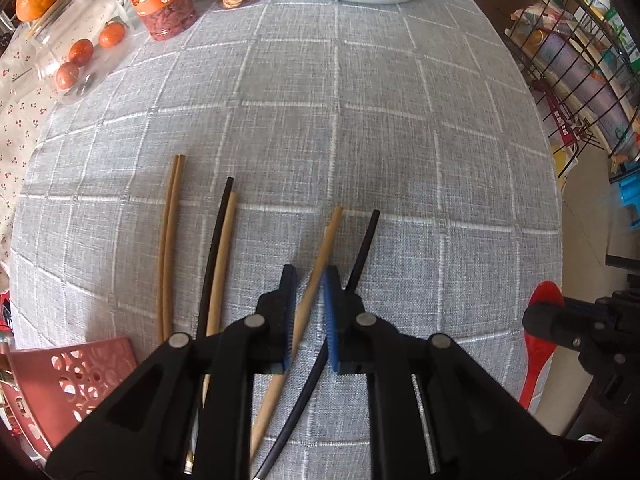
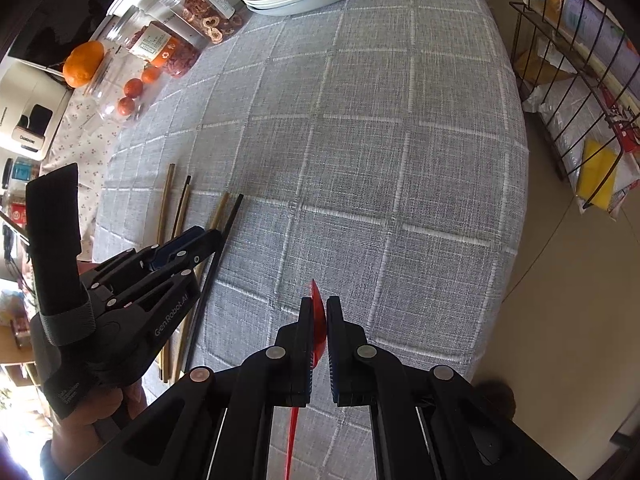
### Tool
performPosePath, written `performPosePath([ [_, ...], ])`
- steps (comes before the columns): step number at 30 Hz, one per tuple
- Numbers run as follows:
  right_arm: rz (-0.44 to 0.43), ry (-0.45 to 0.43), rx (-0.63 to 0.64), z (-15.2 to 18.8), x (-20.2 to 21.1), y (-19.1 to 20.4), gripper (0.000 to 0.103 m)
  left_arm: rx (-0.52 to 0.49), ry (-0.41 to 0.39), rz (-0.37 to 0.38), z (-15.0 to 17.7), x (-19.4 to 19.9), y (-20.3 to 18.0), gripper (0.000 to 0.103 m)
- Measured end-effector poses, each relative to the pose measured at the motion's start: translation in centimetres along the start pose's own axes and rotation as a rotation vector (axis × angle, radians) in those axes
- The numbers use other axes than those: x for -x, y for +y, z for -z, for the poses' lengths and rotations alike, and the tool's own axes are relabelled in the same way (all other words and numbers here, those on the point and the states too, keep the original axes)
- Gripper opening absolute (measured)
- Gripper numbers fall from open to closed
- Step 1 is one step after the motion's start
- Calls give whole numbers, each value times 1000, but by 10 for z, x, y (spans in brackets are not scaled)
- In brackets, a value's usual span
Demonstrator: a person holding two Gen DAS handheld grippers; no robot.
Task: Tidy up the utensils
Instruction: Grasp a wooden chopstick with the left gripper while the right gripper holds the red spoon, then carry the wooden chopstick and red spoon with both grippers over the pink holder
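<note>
On the grey checked worktop (image 1: 360, 128), the left tongs (image 1: 309, 312) straddle, jaws open, a tan wooden chopstick (image 1: 320, 264) lying lengthwise along their reach, while the right tongs (image 2: 319, 332) grip a red plastic spoon (image 2: 318, 316).

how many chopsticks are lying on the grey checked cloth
6: two tan ones at far left, a black and tan pair beside them, a tan one between the left gripper fingers, a black one at right.
</note>
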State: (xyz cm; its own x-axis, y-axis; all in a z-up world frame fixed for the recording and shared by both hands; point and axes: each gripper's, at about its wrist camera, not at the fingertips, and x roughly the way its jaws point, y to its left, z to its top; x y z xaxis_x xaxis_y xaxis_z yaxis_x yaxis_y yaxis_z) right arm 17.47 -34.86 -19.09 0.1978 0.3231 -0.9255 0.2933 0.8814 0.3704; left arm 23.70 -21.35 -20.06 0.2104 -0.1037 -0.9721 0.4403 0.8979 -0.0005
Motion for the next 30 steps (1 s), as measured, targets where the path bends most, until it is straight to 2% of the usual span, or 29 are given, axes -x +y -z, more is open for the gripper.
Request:
performPosePath([
  [2, -4, -12, 2, 1, 4, 3, 6, -6, -19, -17, 1, 5, -6, 10],
  [5, -7, -30, 23, 6, 13, 10, 6, -42, -49, -5, 11, 22, -13, 8],
  [10, 9, -101, 62, 17, 37, 19, 6, -30, -121, 11, 36, 66, 3, 7],
  [18, -4, -240, 161, 47, 81, 57, 6, -30, -303, 40, 89, 144, 36, 6],
  [24, -19, -354, 236, 68, 108, 92, 6, -37, -426, 44, 121, 192, 47, 6],
  [30, -12, -468, 296, 78, 123, 119, 6, -8, -606, 51, 143, 239, 64, 6],
])
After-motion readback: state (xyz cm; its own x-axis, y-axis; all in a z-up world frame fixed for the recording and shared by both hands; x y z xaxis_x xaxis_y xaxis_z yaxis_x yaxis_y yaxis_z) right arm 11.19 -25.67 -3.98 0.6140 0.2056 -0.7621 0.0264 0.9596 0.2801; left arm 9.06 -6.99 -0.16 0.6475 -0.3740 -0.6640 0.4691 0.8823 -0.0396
